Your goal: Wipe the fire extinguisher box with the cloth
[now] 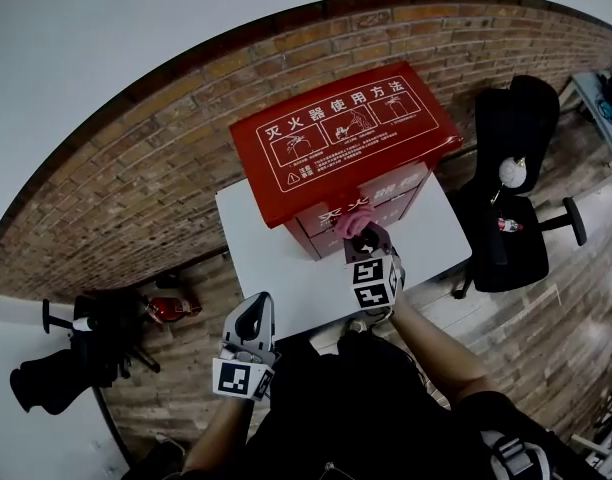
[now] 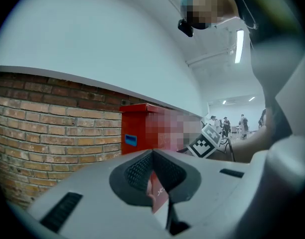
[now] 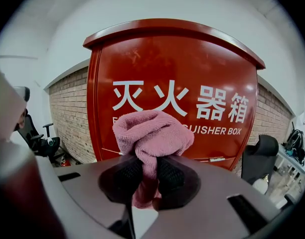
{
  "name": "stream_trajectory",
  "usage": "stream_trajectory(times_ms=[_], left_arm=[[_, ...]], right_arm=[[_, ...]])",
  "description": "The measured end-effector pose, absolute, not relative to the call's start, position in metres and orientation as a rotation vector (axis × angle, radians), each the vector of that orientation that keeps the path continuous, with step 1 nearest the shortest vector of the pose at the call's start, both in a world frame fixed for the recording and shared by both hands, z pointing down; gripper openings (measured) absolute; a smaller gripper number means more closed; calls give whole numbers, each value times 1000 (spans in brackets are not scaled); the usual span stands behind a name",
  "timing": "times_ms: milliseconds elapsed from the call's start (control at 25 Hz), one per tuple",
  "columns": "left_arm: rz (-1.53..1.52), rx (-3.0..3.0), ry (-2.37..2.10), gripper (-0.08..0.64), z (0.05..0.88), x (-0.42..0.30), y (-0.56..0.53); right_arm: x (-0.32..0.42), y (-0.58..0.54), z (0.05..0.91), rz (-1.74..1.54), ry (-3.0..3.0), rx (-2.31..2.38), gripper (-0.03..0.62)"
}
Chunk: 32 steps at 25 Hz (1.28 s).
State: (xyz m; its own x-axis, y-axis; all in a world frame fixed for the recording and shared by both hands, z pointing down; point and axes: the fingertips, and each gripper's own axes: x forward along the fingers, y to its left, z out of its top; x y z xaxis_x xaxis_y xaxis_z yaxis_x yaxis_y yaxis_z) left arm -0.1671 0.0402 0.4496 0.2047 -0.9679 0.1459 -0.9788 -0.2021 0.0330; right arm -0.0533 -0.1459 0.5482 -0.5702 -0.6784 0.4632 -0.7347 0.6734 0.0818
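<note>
My right gripper [image 3: 145, 172] is clamped on the pink cloth [image 3: 152, 133], which bunches above the jaws at the front of the red fire extinguisher box [image 3: 177, 68] (touching or just short, I can't tell). My left gripper [image 1: 250, 320], jaws together and empty, hangs by the white table [image 1: 261, 268] under the box.

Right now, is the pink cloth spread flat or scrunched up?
Scrunched up. The cloth bulges in a wad above the right gripper, whose jaws pinch it, in front of the red box.
</note>
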Motion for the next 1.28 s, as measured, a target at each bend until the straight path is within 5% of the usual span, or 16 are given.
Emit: stream_trajectory(times_ms=[1280], left_arm=[[225,2277,-1918,49,468,-154,57]], right_arm=[[-55,-141,630,122,-2510,1136,71]])
